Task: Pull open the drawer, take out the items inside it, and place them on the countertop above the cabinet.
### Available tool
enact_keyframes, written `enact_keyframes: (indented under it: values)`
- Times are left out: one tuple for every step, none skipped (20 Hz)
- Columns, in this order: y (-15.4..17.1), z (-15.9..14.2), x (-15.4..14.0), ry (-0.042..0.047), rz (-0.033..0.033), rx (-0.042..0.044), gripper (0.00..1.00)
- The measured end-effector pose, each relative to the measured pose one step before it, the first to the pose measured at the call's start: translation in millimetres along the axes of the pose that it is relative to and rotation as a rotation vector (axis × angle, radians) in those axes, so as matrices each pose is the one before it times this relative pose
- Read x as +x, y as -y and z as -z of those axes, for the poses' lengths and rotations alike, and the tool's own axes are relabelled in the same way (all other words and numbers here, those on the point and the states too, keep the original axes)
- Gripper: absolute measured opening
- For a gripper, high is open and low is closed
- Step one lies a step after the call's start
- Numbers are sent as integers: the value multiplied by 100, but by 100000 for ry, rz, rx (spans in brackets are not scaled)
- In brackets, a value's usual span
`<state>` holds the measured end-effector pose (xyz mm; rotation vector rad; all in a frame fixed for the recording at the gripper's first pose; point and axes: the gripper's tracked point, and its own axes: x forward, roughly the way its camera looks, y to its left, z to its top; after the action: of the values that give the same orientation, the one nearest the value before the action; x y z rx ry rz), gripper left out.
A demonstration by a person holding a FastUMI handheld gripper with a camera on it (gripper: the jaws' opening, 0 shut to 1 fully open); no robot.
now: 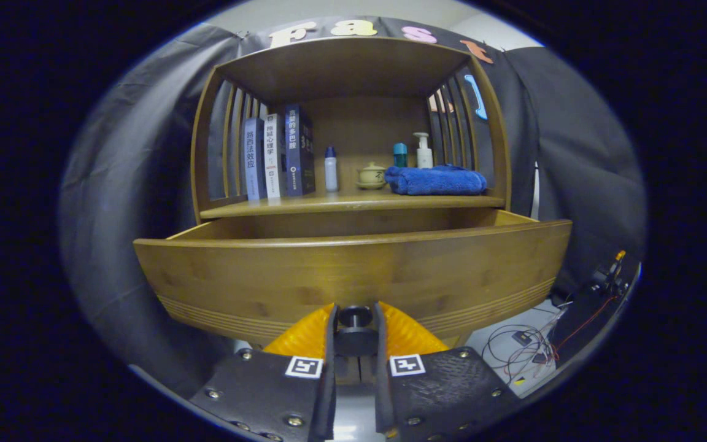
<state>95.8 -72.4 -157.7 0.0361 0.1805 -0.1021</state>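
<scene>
The hand-held gripper [355, 319] is clenched on the dark round knob [355, 317] of the wooden drawer [353, 273], which stands pulled out below the surface [304, 205]; on the surface stand three books [277, 156], three bottles [331, 169], one lidded cup [371, 175] and one folded blue towel [434, 180]; black cloth [120, 202] hangs behind.

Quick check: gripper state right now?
Gripper: shut on the drawer knob, with the drawer pulled open.
</scene>
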Motion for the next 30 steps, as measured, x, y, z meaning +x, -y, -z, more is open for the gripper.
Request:
enact_keyframes:
  values:
    - [-458, -1362, -1062, 5669, -2378, 1500, 25]
    - [252, -1351, 270, 4705, 1432, -126, 25]
    - [839, -1557, -528, 3192, 5192, -2231, 14]
    - [556, -579, 252, -522, 1876, -1859, 2]
    - [-280, 531, -240, -4065, -1612, -637, 4]
    - [-539, 808, -732, -3096, -2472, 1644, 6]
    - [-74, 479, -304, -1397, -1343, 2098, 6]
    - [478, 188, -190, 728, 678, 1801, 6]
    - [369, 75, 91, 1174, 463, 1642, 6]
    - [177, 201, 80, 960, 614, 1101, 6]
    - [202, 757, 366, -1043, 665, 627, 6]
    - [-218, 556, 109, -932, -1411, 1535, 6]
    - [-565, 467, 305, -319, -2365, 2172, 8]
    - [-252, 550, 316, -748, -1345, 2013, 18]
    - [-403, 622, 405, -984, -1704, 1035, 28]
    - [-31, 730, 494, -1880, -263, -821, 38]
    - [-47, 653, 389, -1730, 110, -1896, 48]
    - [97, 19, -31, 566, 413, -1230, 58]
    - [-107, 2, 245, 409, 170, -451, 59]
    - [-34, -105, 99, 533, 95, -157, 59]
    - [47, 295, 201, -412, 59, -398, 56]
    - [51, 224, 218, -757, 76, -30, 53]
    - [155, 79, 168, -323, 893, -392, 50]
    - [963, -524, -406, 1484, 2305, -363, 47]
    - [-119, -54, -608, 1367, 347, 2263, 43]
    - [-182, 95, 616, 1737, 648, -492, 40]
    - [69, 48, -86, 1395, -49, -2794, 41]
    - [-429, -266, 315, 1858, -590, -2653, 38]
    - [-167, 15, -348, -1060, -1341, -1474, 35]
    - [-191, -160, 123, 43, -952, 1844, 28]
